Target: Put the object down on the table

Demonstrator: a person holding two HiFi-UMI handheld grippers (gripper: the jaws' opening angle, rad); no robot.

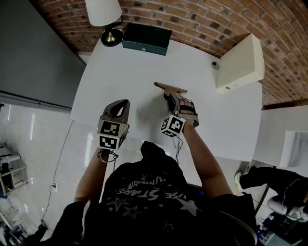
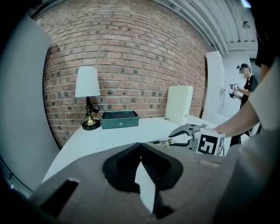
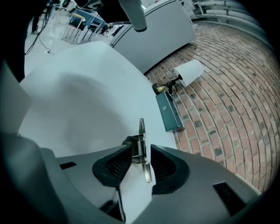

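While the left gripper (image 2: pixel 140 144) keeps its jaws closed and empty, the right gripper (image 3: pixel 141 148) has its jaws apart around the clipboard (image 1: pixel 171 87) clip, mid surface (image 1: pixel 125 67).

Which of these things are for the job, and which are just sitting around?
For the job:
- thin flat object with a spring clip, between the open jaws of the right hand-held gripper
- white table, where it goes

Just lying about:
- lamp
- dark green box
- cream box
- small round thing beside it
- left hand-held gripper, shut and empty
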